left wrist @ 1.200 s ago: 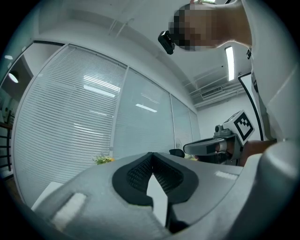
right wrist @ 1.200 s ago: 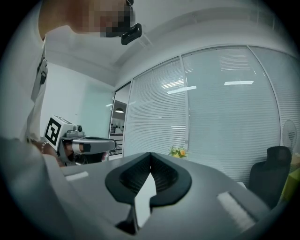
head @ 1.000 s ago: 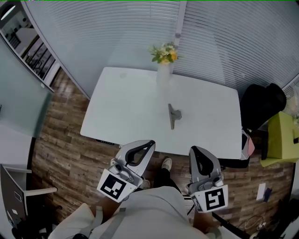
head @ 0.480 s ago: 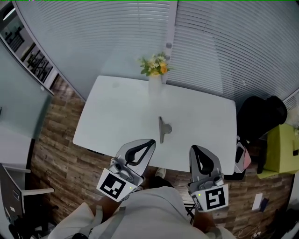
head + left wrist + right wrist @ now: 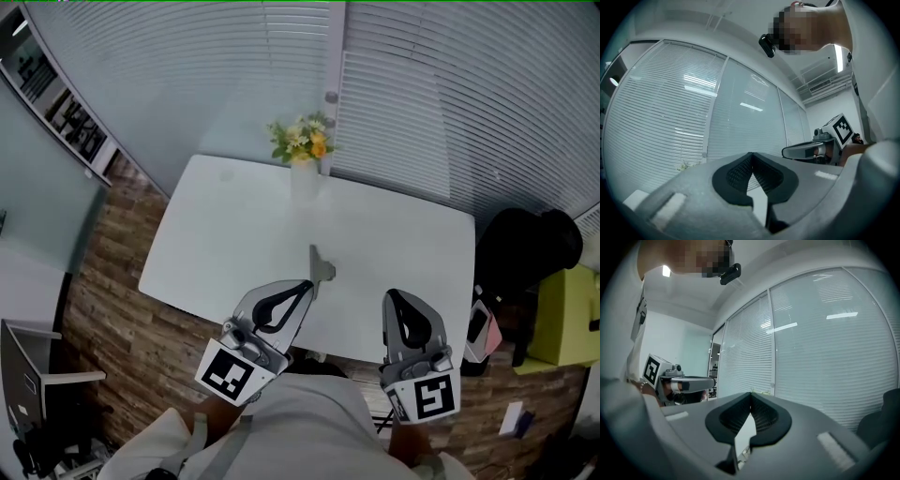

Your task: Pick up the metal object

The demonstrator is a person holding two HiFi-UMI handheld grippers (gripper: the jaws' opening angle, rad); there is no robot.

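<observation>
The metal object point(image 5: 320, 268), a grey bar with a wider foot, lies on the white table point(image 5: 225, 244) near its front edge. Both grippers are held close to the person's body, pointing up and toward the table. The tip of my left gripper point(image 5: 306, 285) overlaps the object's near end in the head view, well above it. In the left gripper view my left gripper point(image 5: 751, 154) has its jaws together, with nothing between them. My right gripper point(image 5: 391, 296) sits over the table's front edge, to the right of the object. It is shut and empty point(image 5: 751, 394).
A vase of yellow and white flowers point(image 5: 300, 145) stands at the table's far edge, against the window blinds point(image 5: 422, 84). A black bag point(image 5: 525, 239) and a yellow-green seat point(image 5: 567, 314) are to the right. Wooden flooring point(image 5: 112, 281) surrounds the table.
The table and the metal object have drawn closer and slid left in the head view. The object now meets the left gripper's tip. Both grippers kept their pose.
</observation>
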